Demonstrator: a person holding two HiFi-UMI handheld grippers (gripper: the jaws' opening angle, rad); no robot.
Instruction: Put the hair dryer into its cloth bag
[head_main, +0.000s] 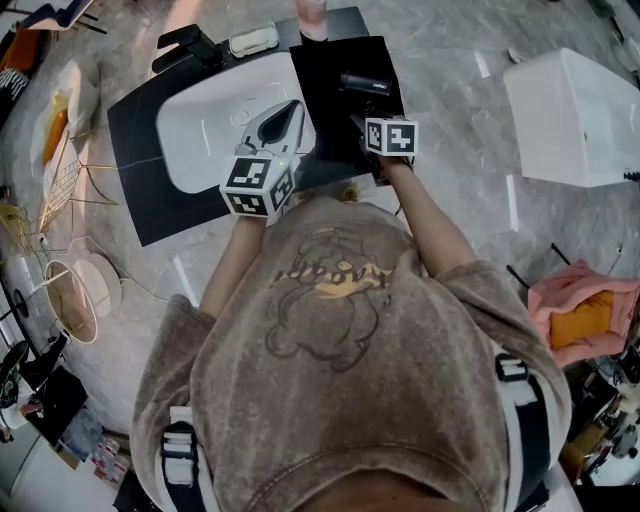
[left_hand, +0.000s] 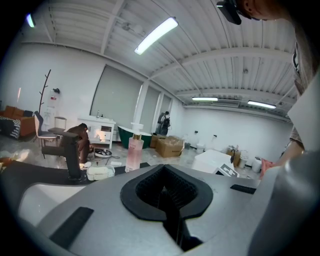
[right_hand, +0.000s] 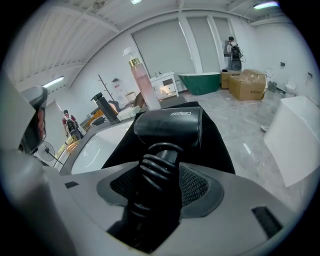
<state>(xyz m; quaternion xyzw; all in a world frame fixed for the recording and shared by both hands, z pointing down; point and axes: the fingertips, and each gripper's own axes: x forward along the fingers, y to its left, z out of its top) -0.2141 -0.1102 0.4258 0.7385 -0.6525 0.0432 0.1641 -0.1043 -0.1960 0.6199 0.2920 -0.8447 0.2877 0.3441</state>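
Right gripper (right_hand: 159, 189): fingers (right_hand: 199, 189) clamped on the ribbed black stem of the hair dryer (right_hand: 167, 127). The stem fills the gap between the mesh pads. The dryer's barrel lies crosswise just past the fingertips.

The dryer rests on the cloth bag (right_hand: 217, 147), which is black and spread flat, not yet around the dryer. In the head view the bag (head_main: 322, 95) lies on the desk (head_main: 135, 165) just right of the basin (head_main: 200, 130), with the dryer (head_main: 370, 83) near its far end. The right gripper (head_main: 358, 120) reaches down onto it from the near side.

Left gripper (left_hand: 167, 202): fingers (left_hand: 125, 220) pressed together, only a thin dark seam between them, nothing held. In the head view it (head_main: 290, 108) hangs over the basin's right part, just beside the bag's left edge and apart from the dryer.

Farther out, a black faucet (head_main: 188, 45) stands behind the basin, with a soap dish (head_main: 252, 40) next to it. A pink bottle (head_main: 312, 15) stands at the bag's far end. A white box (head_main: 575, 115) sits on the floor (head_main: 460, 60), well off to the right.
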